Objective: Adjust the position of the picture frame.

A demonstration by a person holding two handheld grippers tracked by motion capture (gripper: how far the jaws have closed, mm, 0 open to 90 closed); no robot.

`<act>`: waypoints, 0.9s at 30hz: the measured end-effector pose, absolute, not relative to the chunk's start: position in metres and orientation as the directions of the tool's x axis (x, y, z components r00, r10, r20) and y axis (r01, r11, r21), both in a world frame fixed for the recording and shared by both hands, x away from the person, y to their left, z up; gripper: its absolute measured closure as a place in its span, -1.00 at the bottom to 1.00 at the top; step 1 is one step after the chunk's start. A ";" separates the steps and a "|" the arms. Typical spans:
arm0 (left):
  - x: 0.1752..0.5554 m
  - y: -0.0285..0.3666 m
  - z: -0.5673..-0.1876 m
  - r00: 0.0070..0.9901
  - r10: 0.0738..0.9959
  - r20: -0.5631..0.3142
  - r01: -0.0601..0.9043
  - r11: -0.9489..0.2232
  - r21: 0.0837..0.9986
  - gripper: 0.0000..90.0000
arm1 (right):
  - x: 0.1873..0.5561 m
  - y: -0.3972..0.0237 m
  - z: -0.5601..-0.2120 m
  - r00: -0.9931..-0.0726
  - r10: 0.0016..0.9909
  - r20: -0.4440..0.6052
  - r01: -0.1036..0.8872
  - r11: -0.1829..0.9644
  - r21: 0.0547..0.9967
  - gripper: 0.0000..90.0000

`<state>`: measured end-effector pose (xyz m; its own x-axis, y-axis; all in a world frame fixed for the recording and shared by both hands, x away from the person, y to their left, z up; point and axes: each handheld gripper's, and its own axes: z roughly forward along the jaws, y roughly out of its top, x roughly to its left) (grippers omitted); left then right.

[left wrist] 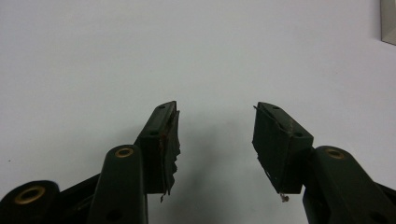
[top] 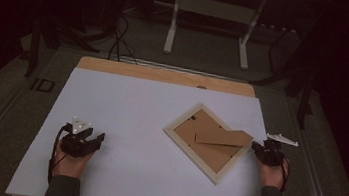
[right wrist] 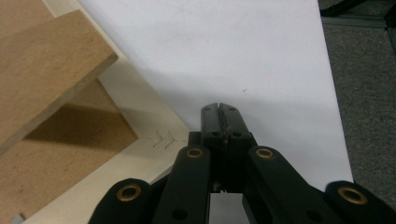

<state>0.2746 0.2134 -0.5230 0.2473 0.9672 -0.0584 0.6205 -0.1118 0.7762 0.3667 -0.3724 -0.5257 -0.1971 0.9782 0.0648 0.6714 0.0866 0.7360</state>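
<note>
Two grippers — left gripper (left wrist: 215, 140) open and empty, right gripper (right wrist: 220, 112) closed beside picture frame (top: 177, 137).

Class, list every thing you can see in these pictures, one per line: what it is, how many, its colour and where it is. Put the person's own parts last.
Picture frame: one, pale wood with brown backing, lying face down on the right of the sheet, stand flap raised.
Sheet: one, white, covering most of the table.
Table: one, light wood, its far edge bare beyond the sheet.
Desk frame: one, white, on the floor beyond the table.
Cables: several, black, on the floor at the far left.
Left gripper: one, black, jaws open over the sheet, near left.
Right gripper: one, black, jaws shut, beside the frame's right corner.
</note>
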 end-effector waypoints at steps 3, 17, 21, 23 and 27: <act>0.275 0.214 -0.523 0.249 0.967 -0.060 0.620 -0.112 0.777 0.12 | 0.369 -0.373 -0.526 -0.197 0.977 0.076 0.674 0.078 0.734 0.99; 0.275 0.213 -0.523 0.256 0.965 -0.060 0.623 -0.117 0.773 0.13 | 0.373 -0.372 -0.531 -0.208 0.976 0.066 0.688 0.098 0.719 1.00; 0.275 0.213 -0.523 0.264 0.962 -0.064 0.627 -0.120 0.769 0.16 | 0.371 -0.372 -0.531 -0.211 0.975 0.067 0.688 0.099 0.719 1.00; 0.275 0.213 -0.523 0.266 0.962 -0.065 0.627 -0.121 0.769 0.18 | 0.371 -0.371 -0.531 -0.209 0.975 0.067 0.688 0.098 0.719 1.00; 0.275 0.213 -0.523 0.267 0.961 -0.070 0.631 -0.120 0.766 0.20 | 0.368 -0.370 -0.531 -0.218 0.974 0.064 0.686 0.106 0.719 1.00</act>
<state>0.2753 0.2126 -0.5234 0.2674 0.9611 -0.0696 0.6311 -0.1201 0.7663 0.3679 -0.3696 -0.5308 -0.2180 0.9738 0.0644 0.6864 0.1061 0.7195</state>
